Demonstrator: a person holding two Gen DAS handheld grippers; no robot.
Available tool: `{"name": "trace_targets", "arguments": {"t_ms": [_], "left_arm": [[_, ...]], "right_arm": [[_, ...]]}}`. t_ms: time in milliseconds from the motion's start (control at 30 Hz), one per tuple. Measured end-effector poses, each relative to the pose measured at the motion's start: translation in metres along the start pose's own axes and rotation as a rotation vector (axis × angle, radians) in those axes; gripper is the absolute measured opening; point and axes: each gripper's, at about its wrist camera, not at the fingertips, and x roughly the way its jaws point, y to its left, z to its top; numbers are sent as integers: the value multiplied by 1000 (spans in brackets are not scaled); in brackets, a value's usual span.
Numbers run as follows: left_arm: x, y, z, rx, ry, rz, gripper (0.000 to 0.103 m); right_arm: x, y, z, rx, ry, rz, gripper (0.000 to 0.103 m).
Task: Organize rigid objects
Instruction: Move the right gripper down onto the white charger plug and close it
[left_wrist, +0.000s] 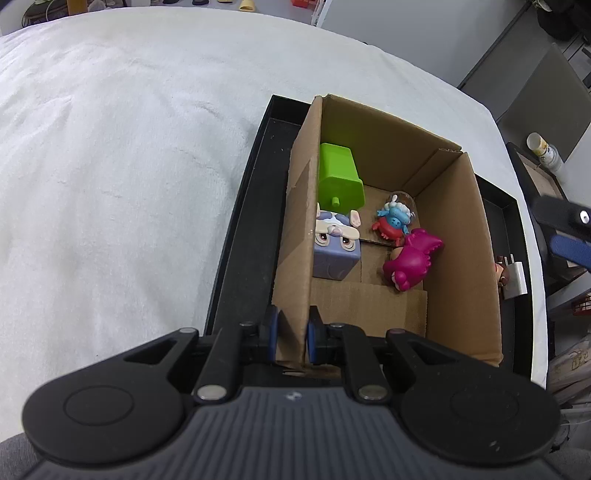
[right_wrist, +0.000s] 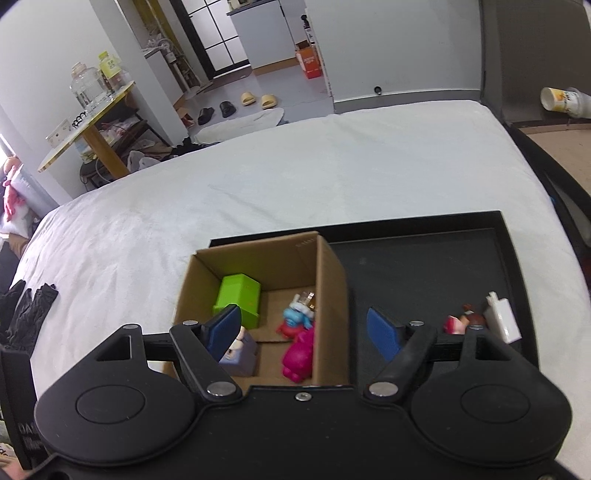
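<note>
A cardboard box (left_wrist: 458, 236) stands in a black tray (left_wrist: 240, 229) on the white bed. Inside lie a green block (left_wrist: 338, 177), a lilac rabbit cube (left_wrist: 336, 247), a blue-and-red figure (left_wrist: 393, 221) and a magenta figure (left_wrist: 412, 260). My left gripper (left_wrist: 291, 338) is shut on the box's near left wall. My right gripper (right_wrist: 304, 332) is open above the box (right_wrist: 332, 280), holding nothing. A white charger (right_wrist: 502, 321) and a small brown-red figure (right_wrist: 461, 321) lie in the tray (right_wrist: 424, 266) to the right of the box.
The white bed cover (left_wrist: 129, 166) spreads left and beyond the tray. Black gloves (right_wrist: 26, 310) lie at the bed's left edge. A chair (right_wrist: 546, 140) with a paper cup (right_wrist: 561, 99) stands at the right. A side table with jars (right_wrist: 88, 110) stands beyond the bed.
</note>
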Motion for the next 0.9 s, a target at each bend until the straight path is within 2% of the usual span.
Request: {"name": "trace_targets", "arguments": {"t_ms": [633,900], "left_arm": [[0,-4,1,-18,1,34,14],[1,-8,1,-9,2,51,13]], "right_arm": [[-16,-61,-18,43,-18,-64,79],[-10,-84,-26,39,-26,-112,79]]}}
